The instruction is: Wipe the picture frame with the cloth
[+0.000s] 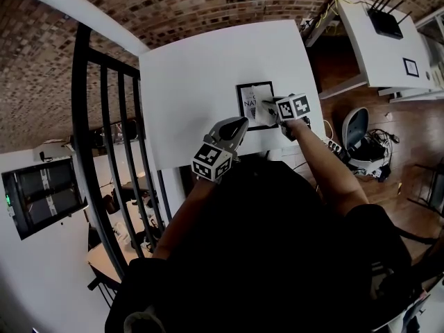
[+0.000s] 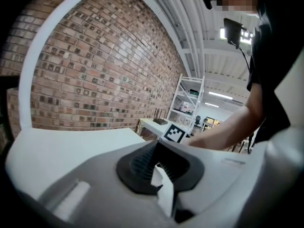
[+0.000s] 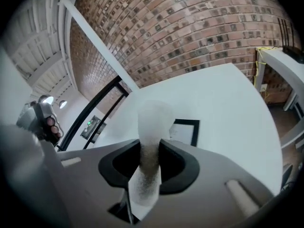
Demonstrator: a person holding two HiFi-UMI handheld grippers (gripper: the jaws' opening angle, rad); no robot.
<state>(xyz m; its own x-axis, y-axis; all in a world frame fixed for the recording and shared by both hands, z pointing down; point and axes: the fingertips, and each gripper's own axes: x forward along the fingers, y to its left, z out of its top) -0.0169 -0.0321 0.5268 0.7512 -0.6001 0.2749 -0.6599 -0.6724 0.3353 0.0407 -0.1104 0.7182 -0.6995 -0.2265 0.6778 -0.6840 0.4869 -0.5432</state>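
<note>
Quick rundown, everything placed relative to the picture frame (image 1: pixel 247 111). It's a black-bordered frame w/ a white print, lying flat on the white bench (image 1: pixel 187 75), close to the bench edge nearest the person.

Right gripper (image 1: pixel 272 113) is right over the frame, clamped tight on the cloth (image 1: pixel 262 107). The cloth is a pale, fuzzy strip, and in the head view it covers the frame's right part. Can't tell if it's actually touching the glass or just above it. In the right gripper view the cloth (image 3: pixel 151 127) runs up between the two dark pads of that gripper (image 3: pixel 150 151) and sticks out past the tips. The frame (image 3: pixel 186 132) peeks out just behind it, so the cloth hides some of it there too.

Left gripper (image 1: pixel 236 129) sits just beside the frame on the person's side, over the bench edge, not touching the frame afaict. In its own view the jaws of the left gripper (image 2: pixel 157 151) are closed tip to tip w/ nothing pinched between them, only white bench showing through the gap lower down. That view also catches the right gripper's marker cube (image 2: pixel 174 133) and the person's forearm (image 2: pixel 223 132) reaching over toward the frame.

Other stuff: a black railing (image 1: pixel 104 137) well off to the frame's left, and a brick wall (image 1: pixel 208 5) beyond its far side. A second white table with a black router (image 1: pixel 385 21) stands well apart past its right side.
</note>
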